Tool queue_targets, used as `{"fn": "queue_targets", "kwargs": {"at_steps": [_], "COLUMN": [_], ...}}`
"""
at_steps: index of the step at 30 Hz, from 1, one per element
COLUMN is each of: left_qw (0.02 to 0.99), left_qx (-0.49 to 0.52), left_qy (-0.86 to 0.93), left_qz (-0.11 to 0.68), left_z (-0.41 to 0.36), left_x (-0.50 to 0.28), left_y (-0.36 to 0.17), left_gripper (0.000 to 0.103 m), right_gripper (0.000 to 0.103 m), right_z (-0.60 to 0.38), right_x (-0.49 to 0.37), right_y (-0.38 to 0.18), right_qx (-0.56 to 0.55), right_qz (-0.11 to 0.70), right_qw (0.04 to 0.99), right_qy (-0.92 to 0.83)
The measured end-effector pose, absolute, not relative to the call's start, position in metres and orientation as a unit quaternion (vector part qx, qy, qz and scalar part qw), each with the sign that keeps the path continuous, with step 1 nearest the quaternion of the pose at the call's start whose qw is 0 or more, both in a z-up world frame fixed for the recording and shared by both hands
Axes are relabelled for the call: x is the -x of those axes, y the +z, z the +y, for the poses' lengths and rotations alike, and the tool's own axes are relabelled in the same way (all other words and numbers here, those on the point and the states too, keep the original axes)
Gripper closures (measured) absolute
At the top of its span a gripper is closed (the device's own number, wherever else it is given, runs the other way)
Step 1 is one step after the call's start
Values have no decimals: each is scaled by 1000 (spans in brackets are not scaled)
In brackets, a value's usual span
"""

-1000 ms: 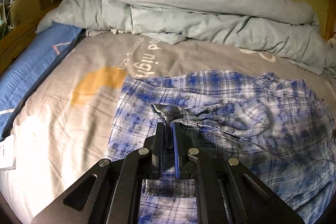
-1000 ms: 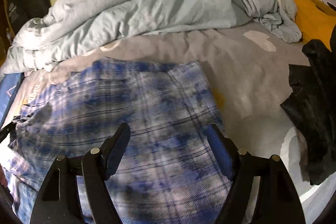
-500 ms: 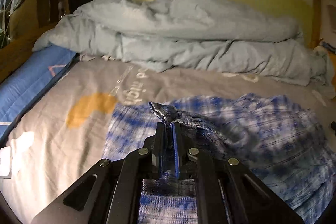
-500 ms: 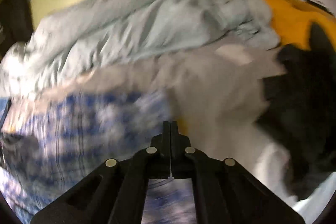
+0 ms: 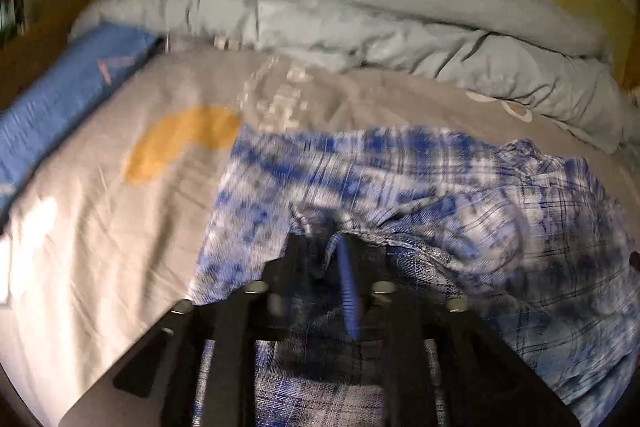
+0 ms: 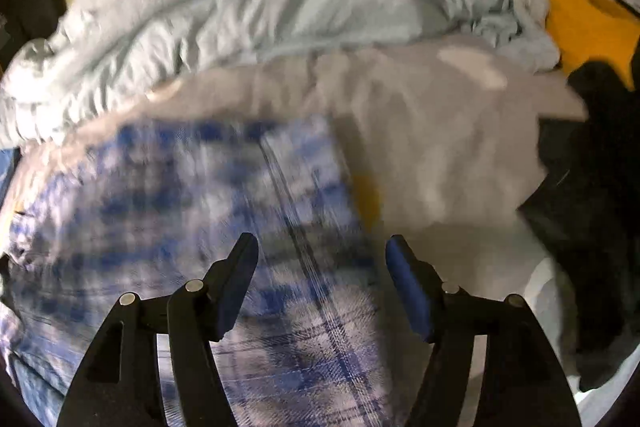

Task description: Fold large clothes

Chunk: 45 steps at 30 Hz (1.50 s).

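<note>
A blue and white plaid shirt [image 5: 460, 195] lies spread and rumpled on the grey bedsheet [image 5: 100, 227]. My left gripper [image 5: 320, 247] hangs low over the shirt's left part. Its jaws are opening, and a bunched fold of the shirt [image 5: 320, 259] still stands loosely between the pads. In the right wrist view the same shirt [image 6: 160, 207] covers the lower left. My right gripper [image 6: 320, 241] hovers just above the shirt's right edge. Its jaws are opening wide, with flat cloth under them and nothing pinched. Both views are blurred by motion.
A crumpled pale blue duvet [image 5: 360, 7] is piled along the back of the bed. A blue mat [image 5: 60, 107] runs along the left side. Dark clothing [image 6: 588, 207] lies at the right, and an orange cloth [image 6: 580, 19] sits behind it.
The left jaws, shut on the bunched fold before, have parted around it. The right jaws closed half a second ago and now stand spread over the shirt again.
</note>
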<state>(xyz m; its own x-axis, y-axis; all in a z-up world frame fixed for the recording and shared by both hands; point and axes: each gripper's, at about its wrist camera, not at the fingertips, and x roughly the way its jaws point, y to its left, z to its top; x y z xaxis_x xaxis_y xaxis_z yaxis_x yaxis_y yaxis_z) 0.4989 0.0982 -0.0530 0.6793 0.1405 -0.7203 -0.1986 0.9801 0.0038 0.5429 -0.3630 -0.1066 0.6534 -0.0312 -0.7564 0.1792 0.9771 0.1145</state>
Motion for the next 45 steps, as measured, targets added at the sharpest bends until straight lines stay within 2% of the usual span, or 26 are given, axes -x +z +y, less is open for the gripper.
{"fn": "queue_targets", "kwargs": {"at_steps": [1,2,4,8,13,15,16,19,22,24,26,27,29,30,33,36,39,45], "left_qw": [919,925,933,939,939,937,937,943,955,963,971,973,976,978,985,986,990,994], "left_qx": [28,13,-4,10,31,28,27,24,15,5,-5,-9,-12,-14,-26,-27,-22,-16], "left_qy": [93,95,104,99,97,99,99,87,69,55,46,42,26,21,15,-4,-21,-16], "left_qz": [382,367,345,328,329,334,334,321,289,262,235,228,214,205,170,162,136,105], "left_z": [96,91,87,92,101,101,100,96,85,75,65,61,52,49,37,29,25,27], "left_x": [-498,-495,-492,-487,-486,-486,-486,-481,-466,-453,-439,-433,-417,-411,-384,-363,-344,-308], "left_y": [-51,-46,-40,-29,-25,-28,-28,-22,-4,12,28,34,52,57,80,99,113,138], "left_gripper": [43,24,22,22,22,22,22,22,22,22,16,16,16,16,13,0,0,0], "right_gripper": [55,78,101,101,101,101,100,83,70,55,32,27,6,1,0,0,0,0], "right_z": [-364,-365,-367,-387,-384,-379,-379,-378,-379,-375,-365,-360,-348,-342,-325,-311,-291,-279], "right_x": [-545,-545,-540,-520,-541,-541,-538,-531,-521,-510,-495,-485,-471,-465,-453,-441,-423,-392], "right_y": [-111,-113,-110,-87,-114,-111,-107,-96,-79,-62,-45,-36,-22,-15,-3,9,24,40], "right_qx": [-94,-99,-102,-159,-132,-114,-110,-93,-101,-110,-109,-106,-102,-101,-100,-85,-45,-69], "right_qz": [418,420,408,346,415,415,409,389,361,330,296,276,242,225,190,172,138,123], "right_qw": [902,901,905,923,895,897,900,908,921,933,946,953,963,968,976,981,989,989], "right_qy": [-55,-51,-61,-62,-94,-99,-101,-125,-106,-89,-73,-65,-55,-49,-30,-30,-40,-31]}}
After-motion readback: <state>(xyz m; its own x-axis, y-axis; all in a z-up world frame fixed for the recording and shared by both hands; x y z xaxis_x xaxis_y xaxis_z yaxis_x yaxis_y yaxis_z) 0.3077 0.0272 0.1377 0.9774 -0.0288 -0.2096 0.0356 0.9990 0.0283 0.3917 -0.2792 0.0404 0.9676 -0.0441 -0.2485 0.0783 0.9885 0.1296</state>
